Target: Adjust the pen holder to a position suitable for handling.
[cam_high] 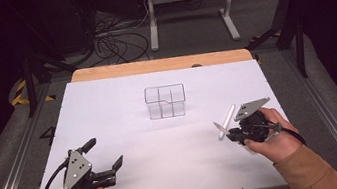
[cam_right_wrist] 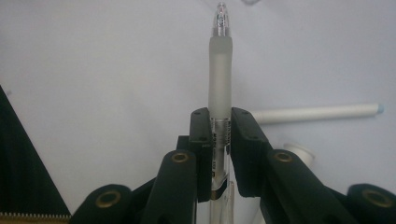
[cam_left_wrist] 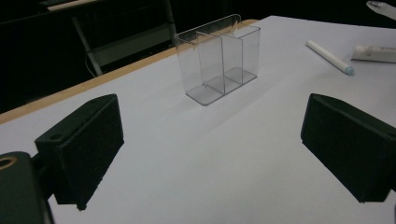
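Right gripper view: the right gripper [cam_right_wrist: 219,133] clamps a frosted clear pen [cam_right_wrist: 220,79], its rear end hidden; the left gripper [cam_left_wrist: 210,154] gapes wide near the clear plastic divided box [cam_left_wrist: 218,59].

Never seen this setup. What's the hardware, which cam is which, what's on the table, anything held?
There is no robot arm: a person holds a handheld two-finger gripper in each hand.

The high view looks down from above the person's side. The left gripper sits at lower left, the right gripper at right. The other two pictures come from cameras riding on the grippers, looking along their black fingers.

On the white table stands a clear plastic organizer with several compartments. A white marker lies near the right gripper, with a small white tube beside it.

The right gripper's fingers are closed on a pen with a frosted grip. The left gripper is open, facing the organizer.
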Tool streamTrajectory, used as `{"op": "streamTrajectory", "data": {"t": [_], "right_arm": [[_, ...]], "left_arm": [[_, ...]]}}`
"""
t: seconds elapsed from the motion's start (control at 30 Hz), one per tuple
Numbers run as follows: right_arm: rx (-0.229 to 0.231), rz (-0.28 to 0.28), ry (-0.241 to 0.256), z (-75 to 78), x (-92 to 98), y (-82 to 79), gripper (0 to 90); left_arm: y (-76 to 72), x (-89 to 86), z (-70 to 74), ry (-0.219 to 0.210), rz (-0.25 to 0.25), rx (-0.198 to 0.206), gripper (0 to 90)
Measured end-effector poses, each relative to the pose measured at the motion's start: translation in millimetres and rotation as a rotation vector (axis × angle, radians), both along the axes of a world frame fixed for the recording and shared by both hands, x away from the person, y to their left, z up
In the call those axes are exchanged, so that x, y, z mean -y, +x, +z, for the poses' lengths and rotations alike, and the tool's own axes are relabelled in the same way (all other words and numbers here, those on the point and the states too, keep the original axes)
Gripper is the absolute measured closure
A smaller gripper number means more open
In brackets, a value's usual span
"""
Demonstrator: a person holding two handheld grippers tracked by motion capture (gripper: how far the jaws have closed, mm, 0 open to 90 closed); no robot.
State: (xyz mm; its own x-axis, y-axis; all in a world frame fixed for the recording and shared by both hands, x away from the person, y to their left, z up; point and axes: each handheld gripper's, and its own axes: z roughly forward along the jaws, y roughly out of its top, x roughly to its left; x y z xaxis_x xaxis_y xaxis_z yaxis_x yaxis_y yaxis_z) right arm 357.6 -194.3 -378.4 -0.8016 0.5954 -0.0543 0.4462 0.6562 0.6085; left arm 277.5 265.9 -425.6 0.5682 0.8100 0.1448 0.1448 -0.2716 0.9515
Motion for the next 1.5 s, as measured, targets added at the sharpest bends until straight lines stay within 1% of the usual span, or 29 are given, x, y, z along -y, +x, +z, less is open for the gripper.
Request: {"op": "streamTrajectory", "data": {"t": [0.1, 0.13, 0.17, 0.2, 0.23, 0.27, 0.3, 0.33, 0.37, 0.4, 0.43, 0.47, 0.53, 0.57, 0.6, 0.87, 0.9, 1.0, 1.5], "right_arm": [[0.027, -0.006, 0.067, 4.4, 0.7, 0.5, 80.3], [0.048, -0.01, 0.105, 7.2, 1.0, 0.8, 80.3], [0.048, -0.01, 0.105, 7.2, 1.0, 0.8, 80.3], [0.056, -0.006, 0.126, 8.5, 0.9, 0.9, 80.4], [0.069, -0.008, 0.162, 11.0, 1.1, 1.1, 80.4], [0.069, -0.008, 0.162, 11.0, 1.1, 1.1, 80.4], [0.085, -0.009, 0.196, 13.2, 1.6, 1.7, 80.3], [0.085, -0.009, 0.196, 13.2, 1.6, 1.7, 80.3], [0.092, -0.012, 0.209, 13.8, 1.7, 2.0, 80.3], [0.1, -0.013, 0.225, 14.8, 2.0, 2.4, 80.3], [0.115, -0.013, 0.259, 17.0, 2.4, 3.1, 80.3], [0.115, -0.013, 0.259, 17.0, 2.4, 3.1, 80.3], [0.125, -0.015, 0.287, 18.4, 2.5, 3.7, 80.3], [0.138, -0.015, 0.314, 19.6, 2.4, 4.2, 80.3], [0.138, -0.015, 0.314, 19.6, 2.4, 4.2, 80.3], [0.186, -0.01, 0.405, 23.8, 2.0, 6.0, 80.3], [0.186, -0.01, 0.405, 23.8, 2.0, 6.0, 80.3], [0.206, 0.0, 0.435, 25.0, 1.2, 6.5, 80.3], [0.249, 0.018, 0.488, 27.6, -2.2, 9.5, 80.3]], "left_arm": [[0.0, 0.0, 0.0, 0.0, 0.0, 0.0, 6.5], [0.0, 0.0, 0.0, 0.001, 0.001, 0.0, 6.5], [-0.1, 0.0, 0.0, 0.001, 0.001, 0.0, 6.5], [-0.2, -0.3, 0.2, 0.005, 0.0, -0.001, 6.5], [-0.2, -0.3, 0.2, 0.005, 0.0, -0.001, 6.5], [-0.2, -0.1, 0.1, 0.002, 0.001, 0.0, 6.5], [-0.2, -0.2, 0.1, 0.002, 0.001, -0.001, 6.5], [-0.2, -0.5, 0.2, 0.004, 0.001, -0.001, 6.5], [-0.2, -0.5, 0.2, 0.003, 0.001, 0.002, 6.5], [-0.4, -0.6, 0.2, 0.003, 0.001, 0.001, 6.5], [-0.4, -0.6, 0.2, 0.002, 0.001, 0.002, 6.5], [-0.4, -0.6, 0.2, 0.002, 0.001, 0.001, 6.5], [-0.2, -0.6, 0.2, 0.003, 0.002, 0.003, 6.5], [-0.3, -0.6, 0.2, 0.002, 0.001, 0.001, 6.5], [-0.3, -0.7, 0.3, 0.003, 0.002, 0.003, 6.5], [-0.5, -0.8, 0.3, 0.002, 0.002, 0.003, 6.5], [-0.4, -0.8, 0.3, 0.002, 0.002, 0.003, 6.5], [-0.5, -1.0, 0.4, 0.001, 0.002, 0.003, 6.5], [-0.4, -1.1, 0.4, -0.004, 0.004, 0.004, 6.6]]}}
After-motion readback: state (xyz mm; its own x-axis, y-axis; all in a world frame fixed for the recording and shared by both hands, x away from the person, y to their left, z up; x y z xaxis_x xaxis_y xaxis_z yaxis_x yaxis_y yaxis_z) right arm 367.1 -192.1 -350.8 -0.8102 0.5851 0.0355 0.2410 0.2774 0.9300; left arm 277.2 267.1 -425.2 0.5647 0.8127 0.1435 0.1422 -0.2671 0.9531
